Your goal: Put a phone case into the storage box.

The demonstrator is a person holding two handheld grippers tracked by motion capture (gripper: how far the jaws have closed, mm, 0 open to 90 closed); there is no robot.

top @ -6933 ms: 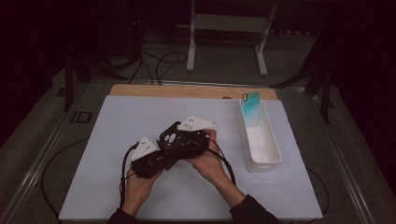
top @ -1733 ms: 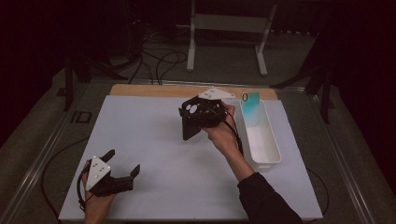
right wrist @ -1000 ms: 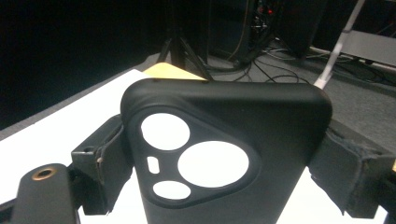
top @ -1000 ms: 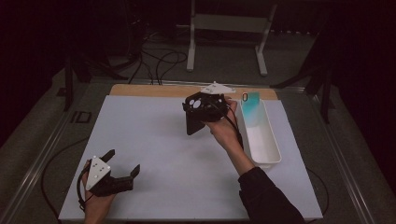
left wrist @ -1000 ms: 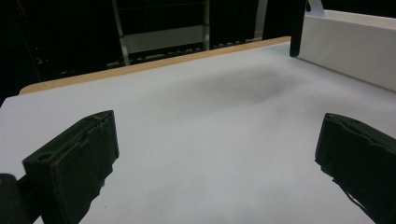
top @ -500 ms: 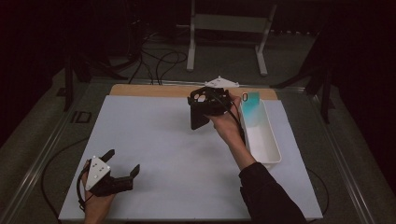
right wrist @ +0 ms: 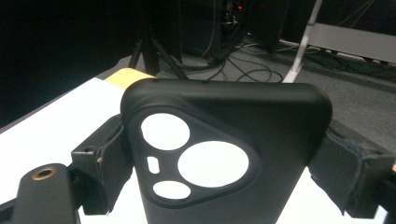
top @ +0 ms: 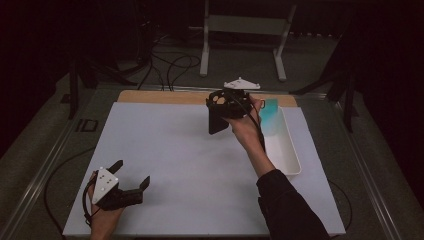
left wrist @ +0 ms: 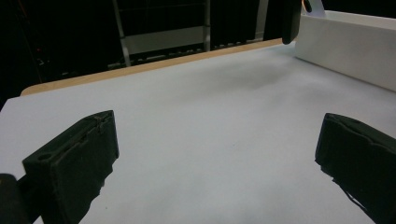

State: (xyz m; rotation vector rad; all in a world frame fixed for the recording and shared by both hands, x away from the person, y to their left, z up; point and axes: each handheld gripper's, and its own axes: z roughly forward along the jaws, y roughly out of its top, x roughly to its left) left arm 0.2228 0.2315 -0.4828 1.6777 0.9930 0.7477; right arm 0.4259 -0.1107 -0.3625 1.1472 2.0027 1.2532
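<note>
A black phone case (right wrist: 275, 130) with camera cut-outs stands between my right gripper's (right wrist: 224, 163) jaws, which are shut on its two sides. From above, the right gripper (top: 226, 102) is held over the far part of the white mat, and the case (top: 218, 121) hangs down from it, just left of the white tray (top: 286, 150). My left gripper (top: 131, 180) rests at the mat's near left corner, open, nothing between its jaws. In the left gripper view (left wrist: 215, 158) the wide-apart jaws face bare mat, with the case (left wrist: 290, 21) far off at the top.
The long white tray (left wrist: 348, 44) lies along the mat's right side with a teal object (top: 270, 111) at its far end. A wooden strip (top: 165, 96) edges the mat at the back. Cables and a metal stand (top: 242, 35) lie on the floor beyond.
My right gripper has carried the phone case farther back and to the right, closer to the tray. The left gripper has stayed at the near left corner.
</note>
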